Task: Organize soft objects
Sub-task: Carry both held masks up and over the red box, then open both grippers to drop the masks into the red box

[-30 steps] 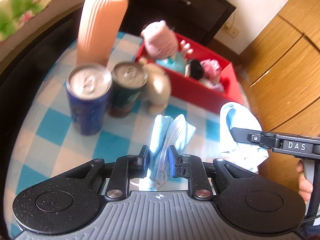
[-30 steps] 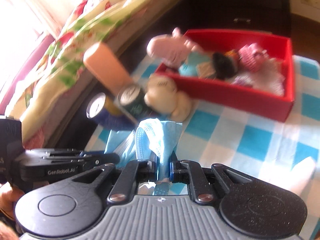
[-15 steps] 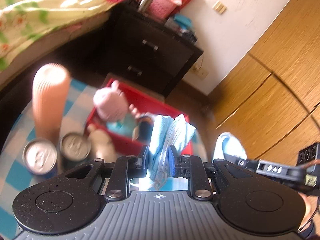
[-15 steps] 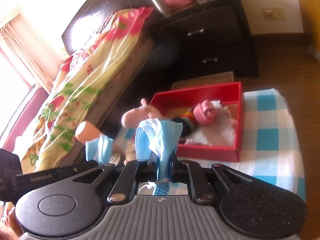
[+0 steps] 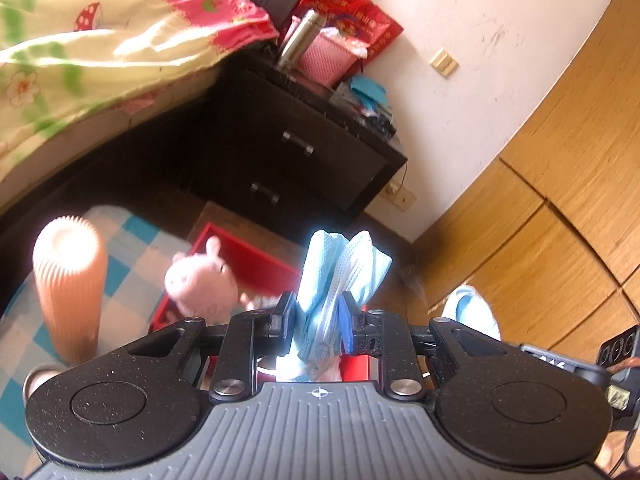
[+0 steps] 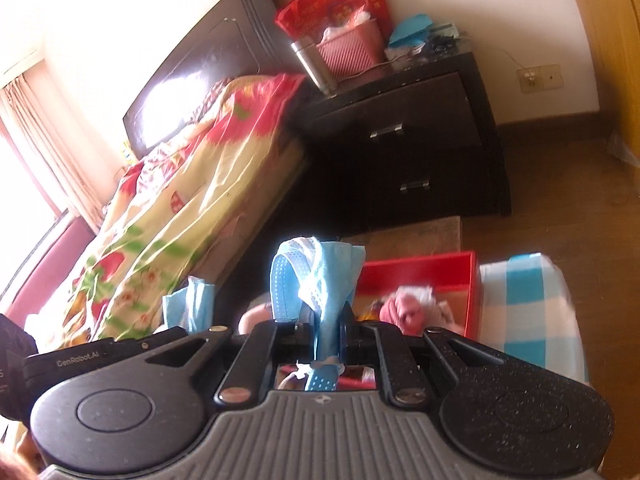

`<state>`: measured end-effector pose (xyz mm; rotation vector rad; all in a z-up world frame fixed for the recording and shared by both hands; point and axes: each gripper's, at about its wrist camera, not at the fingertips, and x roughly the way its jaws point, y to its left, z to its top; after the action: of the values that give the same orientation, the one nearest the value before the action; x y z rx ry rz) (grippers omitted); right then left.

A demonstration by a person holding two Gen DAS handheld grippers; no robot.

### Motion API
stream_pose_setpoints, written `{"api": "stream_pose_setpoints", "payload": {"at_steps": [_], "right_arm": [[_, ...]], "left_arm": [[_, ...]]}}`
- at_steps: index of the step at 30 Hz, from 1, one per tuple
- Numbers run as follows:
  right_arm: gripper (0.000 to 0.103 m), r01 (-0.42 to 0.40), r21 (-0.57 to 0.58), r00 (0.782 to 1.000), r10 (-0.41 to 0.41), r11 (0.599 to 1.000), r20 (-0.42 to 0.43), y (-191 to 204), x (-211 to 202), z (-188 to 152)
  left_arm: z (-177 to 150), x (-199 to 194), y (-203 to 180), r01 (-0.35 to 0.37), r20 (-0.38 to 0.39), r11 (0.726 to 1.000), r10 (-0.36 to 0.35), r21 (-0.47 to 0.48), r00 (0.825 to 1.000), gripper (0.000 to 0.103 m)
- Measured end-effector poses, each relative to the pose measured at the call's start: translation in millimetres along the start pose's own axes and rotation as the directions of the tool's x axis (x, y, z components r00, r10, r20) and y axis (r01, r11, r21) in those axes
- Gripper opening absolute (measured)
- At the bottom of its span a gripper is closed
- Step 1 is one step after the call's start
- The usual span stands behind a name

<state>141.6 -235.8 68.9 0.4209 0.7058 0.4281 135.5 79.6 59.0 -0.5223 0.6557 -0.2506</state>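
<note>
The left gripper (image 5: pixel 318 314) opens slightly around a crumpled light-blue face mask (image 5: pixel 340 276); the right gripper (image 6: pixel 326 324) pinches another mask (image 6: pixel 320 280). Both seem light, limp, best held mid-fold.

Light blue masks (image 5: pixel 340 280), red box (image 6: pixel 424 270), pink pig toy (image 5: pixel 200 284). Blue-white checked cloth (image 6: pixel 528 300), peach ribbed cup (image 5: pixel 70 284). Bedspread (image 5: pixel 100 48) looks yellow, floral.

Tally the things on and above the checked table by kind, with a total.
Blue face masks, one in each gripper: 2
Red box: 1
Soft toys seen clearly in the box: 2
Ribbed peach cylinder: 1
Total: 6
</note>
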Motion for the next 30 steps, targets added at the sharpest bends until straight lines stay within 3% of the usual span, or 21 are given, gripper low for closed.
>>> {"api": "stream_pose_setpoints", "payload": {"at_steps": [15, 21, 23, 25, 26, 30], "right_arm": [[0.0, 0.057, 0.081, 0.997, -0.052, 0.995, -0.061, -47.1, 101.2, 4.1], [0.0, 0.068, 0.102, 0.995, -0.06, 0.993, -0.081, -55.1, 130.5, -1.1], [0.005, 0.068, 0.115, 0.995, -0.06, 0.991, -0.079, -56.1, 134.1, -2.8], [0.018, 0.087, 0.101, 0.994, -0.079, 0.991, -0.074, -56.0, 135.3, -4.1], [0.018, 0.093, 0.096, 0.993, -0.086, 0.991, -0.074, -56.3, 135.4, -4.5], [0.019, 0.094, 0.108, 0.993, -0.085, 0.99, -0.087, -58.7, 132.7, -5.6]], "left_arm": [[9.5, 96.1, 1.8, -0.058, -0.029, 0.998, 0.058, -0.011, 0.998, 0.024], [2.9, 123.5, 11.8, -0.088, -0.064, 0.996, 0.086, -0.022, 0.994, 0.031], [1.7, 125.3, 12.7, -0.087, -0.063, 0.996, 0.086, -0.014, 0.994, 0.033], [2.4, 122.9, 14.6, -0.074, -0.047, 0.997, 0.072, -0.029, 0.996, 0.045], [2.9, 121.5, 15.0, -0.064, -0.041, 0.997, 0.062, -0.035, 0.997, 0.049], [2.8, 117.5, 9.1, -0.076, -0.044, 0.997, 0.075, -0.01, 0.996, 0.049]]}}
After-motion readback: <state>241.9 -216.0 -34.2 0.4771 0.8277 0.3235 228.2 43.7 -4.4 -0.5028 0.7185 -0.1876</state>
